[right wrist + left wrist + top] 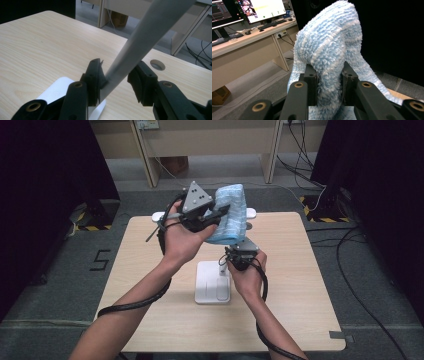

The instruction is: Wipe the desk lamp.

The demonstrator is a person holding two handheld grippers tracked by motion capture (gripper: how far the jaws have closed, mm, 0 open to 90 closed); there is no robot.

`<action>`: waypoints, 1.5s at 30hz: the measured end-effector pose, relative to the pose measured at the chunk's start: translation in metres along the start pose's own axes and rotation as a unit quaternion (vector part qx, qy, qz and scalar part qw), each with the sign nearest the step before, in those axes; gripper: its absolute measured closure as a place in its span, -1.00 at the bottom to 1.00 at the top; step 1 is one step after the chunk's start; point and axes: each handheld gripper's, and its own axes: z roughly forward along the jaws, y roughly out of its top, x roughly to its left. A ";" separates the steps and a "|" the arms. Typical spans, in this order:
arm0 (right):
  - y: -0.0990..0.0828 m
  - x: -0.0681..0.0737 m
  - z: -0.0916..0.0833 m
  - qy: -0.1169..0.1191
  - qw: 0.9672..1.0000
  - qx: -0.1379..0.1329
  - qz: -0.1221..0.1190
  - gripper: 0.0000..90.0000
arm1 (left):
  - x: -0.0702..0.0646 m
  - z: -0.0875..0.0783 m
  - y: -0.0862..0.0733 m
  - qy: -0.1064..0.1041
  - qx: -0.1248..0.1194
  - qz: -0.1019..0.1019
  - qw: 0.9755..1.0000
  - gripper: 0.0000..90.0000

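Above the table (pixel 150 270), the left gripper (pixel 328 82) is clamped on a fluffy blue sock (pixel 231 212) being drawn over a white stand (pixel 213 287), whose post sits between the right gripper's (pixel 117 82) half-parted jaws; next, pull the sock down evenly.

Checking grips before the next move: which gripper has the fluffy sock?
The left gripper: its jaws pinch the blue-and-white sock. The right gripper straddles the white stand's post.
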 end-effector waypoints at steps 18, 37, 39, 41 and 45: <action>-0.001 0.001 0.000 -0.001 1.000 0.002 -0.004 0.35 | 0.027 -0.058 -0.038 0.017 -0.012 -0.018 1.000 0.60; -0.003 0.003 0.001 0.000 1.000 0.007 -0.005 0.35 | 0.043 -0.095 -0.070 0.031 -0.009 -0.027 0.999 0.61; -0.003 0.002 0.001 0.000 1.000 0.007 -0.007 0.35 | 0.044 -0.098 -0.077 0.032 -0.002 -0.029 0.999 0.61; -0.003 0.002 0.001 0.001 1.000 0.008 -0.007 0.35 | 0.044 -0.099 -0.079 0.032 0.000 -0.029 0.999 0.61; -0.002 0.002 0.000 0.000 1.000 0.010 -0.007 0.35 | 0.047 -0.101 -0.093 0.034 0.014 -0.037 0.999 0.61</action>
